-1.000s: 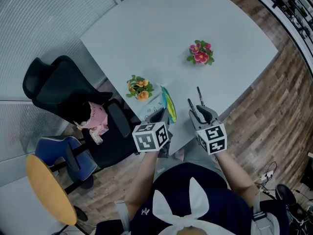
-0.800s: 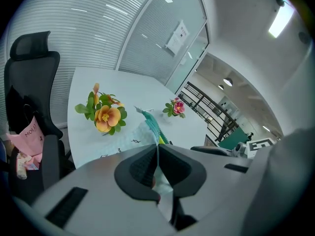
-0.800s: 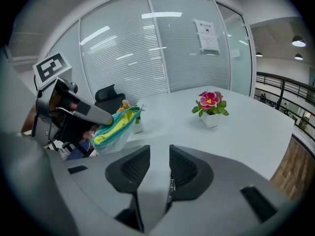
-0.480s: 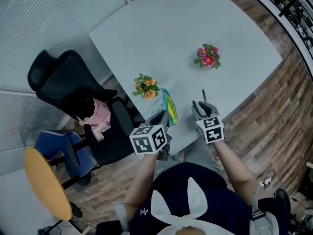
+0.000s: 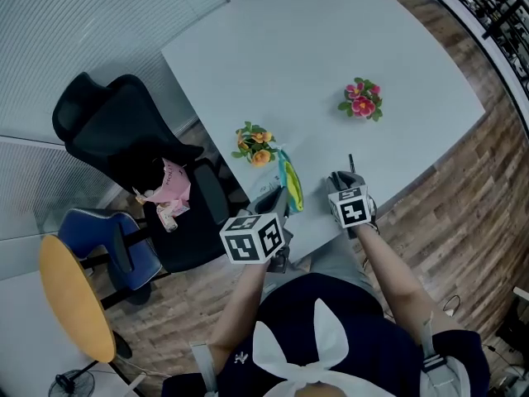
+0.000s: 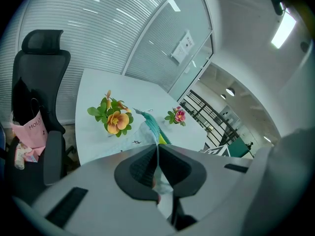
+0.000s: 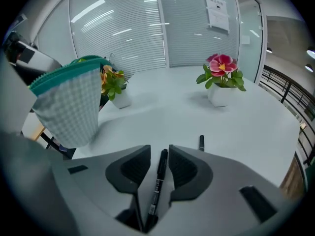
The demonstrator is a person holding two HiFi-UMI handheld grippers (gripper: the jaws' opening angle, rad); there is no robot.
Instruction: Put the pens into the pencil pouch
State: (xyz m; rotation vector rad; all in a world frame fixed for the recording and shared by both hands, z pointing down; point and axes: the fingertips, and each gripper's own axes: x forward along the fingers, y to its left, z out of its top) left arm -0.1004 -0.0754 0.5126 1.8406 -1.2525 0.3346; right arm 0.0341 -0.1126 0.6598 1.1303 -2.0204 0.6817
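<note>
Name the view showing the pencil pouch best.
The right gripper view: the pencil pouch is large there, teal zip and checked cloth clear. The left gripper view shows it edge-on, pinched by the left hand-held gripper; the head view, a sliver.

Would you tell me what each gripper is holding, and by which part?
Left gripper: the pencil pouch, pinched by its fabric edge. Right gripper: nothing yet; its jaws are closing around a black pen.

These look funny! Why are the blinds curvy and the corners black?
Left gripper view: a wide-angle lens bends the blinds and darkens the corners. Right gripper view: same bend, with light streaks glaring on them. Head view: they curve too, and the picture is dimmer.
</note>
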